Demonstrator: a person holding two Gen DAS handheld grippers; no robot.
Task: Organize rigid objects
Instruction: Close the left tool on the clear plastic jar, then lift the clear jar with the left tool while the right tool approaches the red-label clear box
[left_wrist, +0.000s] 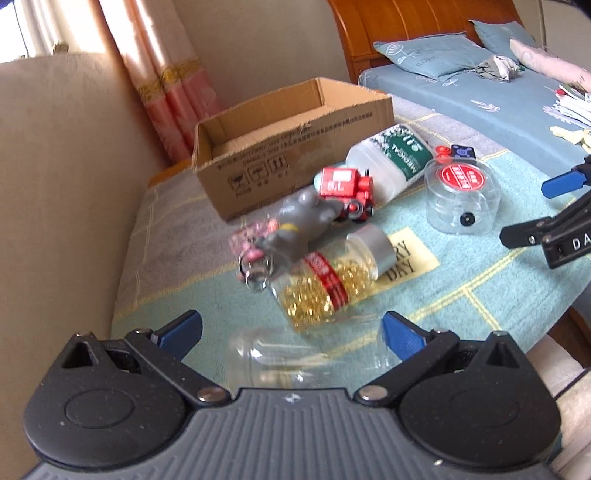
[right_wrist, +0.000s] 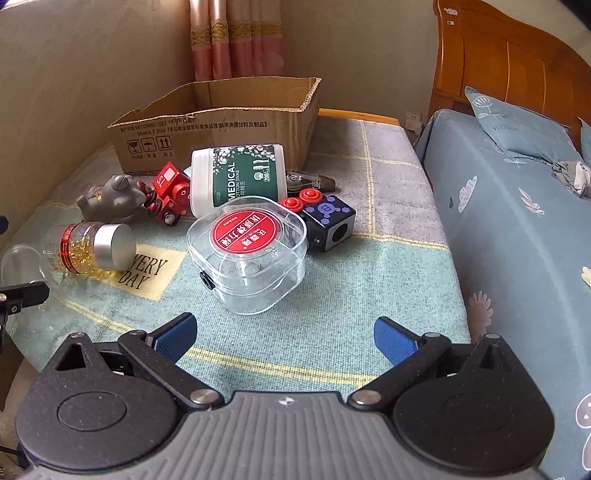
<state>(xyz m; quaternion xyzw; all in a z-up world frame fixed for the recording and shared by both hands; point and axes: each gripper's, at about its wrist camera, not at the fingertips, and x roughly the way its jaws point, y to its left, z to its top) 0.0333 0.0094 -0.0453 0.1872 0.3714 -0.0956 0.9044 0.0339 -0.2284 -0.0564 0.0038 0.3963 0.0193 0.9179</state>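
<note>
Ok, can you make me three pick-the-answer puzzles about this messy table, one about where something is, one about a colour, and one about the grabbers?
1. Where is the brown cardboard box?
A. behind the toys
B. on the bed
C. under the table

2. What colour is the blocky toy train?
A. yellow
B. red
C. white

3. How does the right gripper stand?
A. shut on the clear plastic case
B. open, holding nothing
C. shut on the train

Answers:
1. A, the box sits at the table's far side beyond the pile.
2. B, its body is red.
3. B, its blue fingers are spread apart short of the case.
</note>
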